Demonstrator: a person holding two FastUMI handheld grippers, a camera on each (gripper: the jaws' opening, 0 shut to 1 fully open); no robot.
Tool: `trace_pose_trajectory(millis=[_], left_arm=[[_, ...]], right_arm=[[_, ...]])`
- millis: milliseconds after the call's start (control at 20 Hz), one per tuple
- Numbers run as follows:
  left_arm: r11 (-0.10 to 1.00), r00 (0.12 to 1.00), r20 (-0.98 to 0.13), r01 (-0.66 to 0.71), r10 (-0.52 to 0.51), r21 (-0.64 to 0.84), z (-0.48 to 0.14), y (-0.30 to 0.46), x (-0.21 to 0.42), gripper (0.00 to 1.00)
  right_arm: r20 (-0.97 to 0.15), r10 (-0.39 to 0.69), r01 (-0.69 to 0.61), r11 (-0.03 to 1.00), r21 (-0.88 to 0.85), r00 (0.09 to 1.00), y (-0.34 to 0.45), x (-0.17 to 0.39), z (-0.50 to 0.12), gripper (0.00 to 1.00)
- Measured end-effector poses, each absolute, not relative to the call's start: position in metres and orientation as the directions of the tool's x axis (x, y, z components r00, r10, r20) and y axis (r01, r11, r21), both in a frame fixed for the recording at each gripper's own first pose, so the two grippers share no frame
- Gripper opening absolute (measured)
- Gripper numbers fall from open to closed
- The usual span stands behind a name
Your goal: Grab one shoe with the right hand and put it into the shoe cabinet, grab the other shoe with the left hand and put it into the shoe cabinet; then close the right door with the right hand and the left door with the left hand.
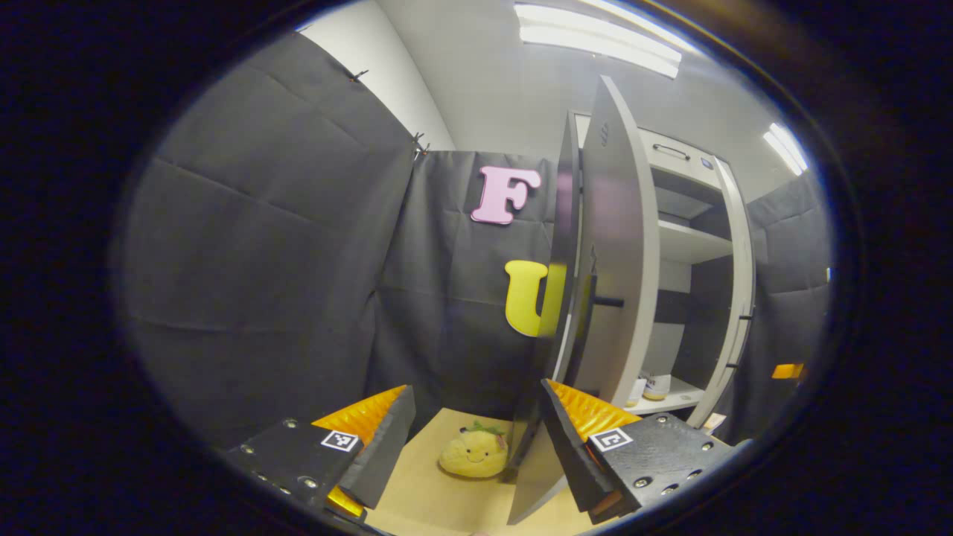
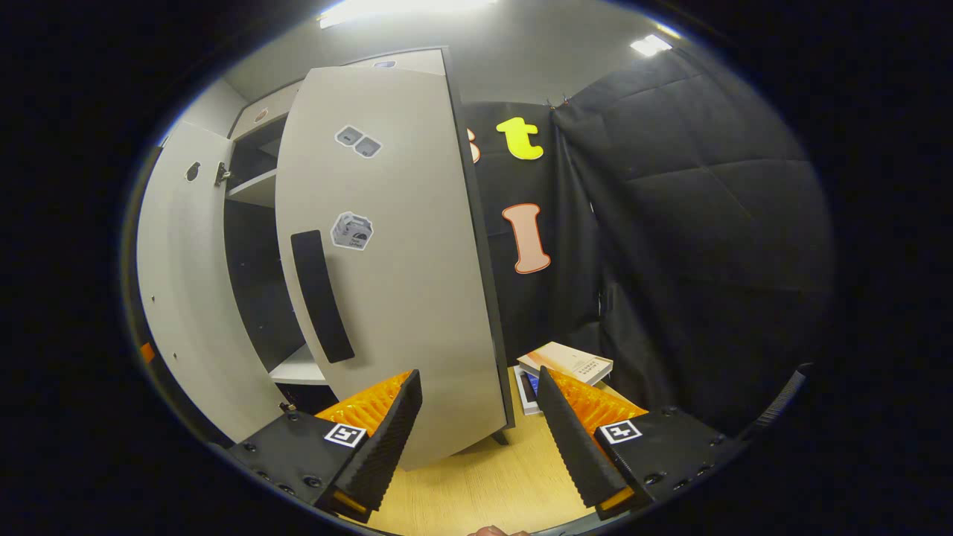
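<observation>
Right gripper (image 2: 476, 417) jaws spread, empty, right door (image 2: 394, 260) ajar just beyond them.

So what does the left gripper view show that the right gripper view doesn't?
The left gripper view has a yellow plush toy on the floor beside the left door, and small jars on the cabinet's bottom shelf. The right gripper view has books on the floor and the right door with its dark handle and stickers. Both show the open cabinet with shelves, and an open gripper, the left and the right.
</observation>
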State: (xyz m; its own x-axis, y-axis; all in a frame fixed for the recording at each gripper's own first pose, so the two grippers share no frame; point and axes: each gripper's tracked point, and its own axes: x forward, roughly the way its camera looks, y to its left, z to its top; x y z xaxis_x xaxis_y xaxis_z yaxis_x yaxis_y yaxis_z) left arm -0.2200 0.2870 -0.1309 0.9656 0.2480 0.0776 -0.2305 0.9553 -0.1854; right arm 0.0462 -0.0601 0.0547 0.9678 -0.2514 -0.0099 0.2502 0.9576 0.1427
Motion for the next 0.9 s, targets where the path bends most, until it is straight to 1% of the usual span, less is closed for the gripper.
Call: trace_pose_trajectory(millis=[250, 400, 450, 500, 700, 800, 900], left_arm=[[0.975, 0.981, 0.098, -0.147, 0.165, -0.167, -0.100, 0.299, -0.174, 0.94], [0.987, 0.992, 0.082, -0.088, 0.100, -0.135, -0.095, 0.293, -0.147, 0.95], [0.990, 0.994, 0.077, -0.074, 0.083, -0.120, -0.094, 0.289, -0.140, 0.94], [0.991, 0.995, 0.070, -0.065, 0.073, -0.113, -0.093, 0.284, -0.136, 0.95], [0.988, 0.997, 0.054, -0.054, 0.062, -0.143, -0.098, 0.284, -0.132, 0.93], [0.987, 0.998, 0.037, -0.049, 0.056, -0.155, -0.100, 0.277, -0.131, 0.95], [0.988, 0.999, 0.035, -0.028, 0.034, -0.150, -0.098, 0.262, -0.131, 0.94]], right_arm=[[-0.018, -0.298, 0.297, 0.943, 0.152, 0.954, -0.070, 0.031, 0.049, 0.98], [-0.030, -0.326, 0.327, 0.934, 0.145, 0.945, -0.079, 0.019, 0.042, 0.98], [-0.041, -0.334, 0.336, 0.930, 0.148, 0.942, -0.081, 0.015, 0.038, 0.98], [-0.052, -0.341, 0.345, 0.926, 0.155, 0.939, -0.084, 0.010, 0.035, 0.98], [-0.077, -0.374, 0.382, 0.908, 0.171, 0.924, -0.094, 0.001, 0.025, 0.98], [-0.091, -0.371, 0.381, 0.908, 0.175, 0.924, -0.092, 0.002, 0.021, 0.98], [-0.095, -0.357, 0.369, 0.912, 0.179, 0.929, -0.085, 0.006, 0.021, 0.98]])
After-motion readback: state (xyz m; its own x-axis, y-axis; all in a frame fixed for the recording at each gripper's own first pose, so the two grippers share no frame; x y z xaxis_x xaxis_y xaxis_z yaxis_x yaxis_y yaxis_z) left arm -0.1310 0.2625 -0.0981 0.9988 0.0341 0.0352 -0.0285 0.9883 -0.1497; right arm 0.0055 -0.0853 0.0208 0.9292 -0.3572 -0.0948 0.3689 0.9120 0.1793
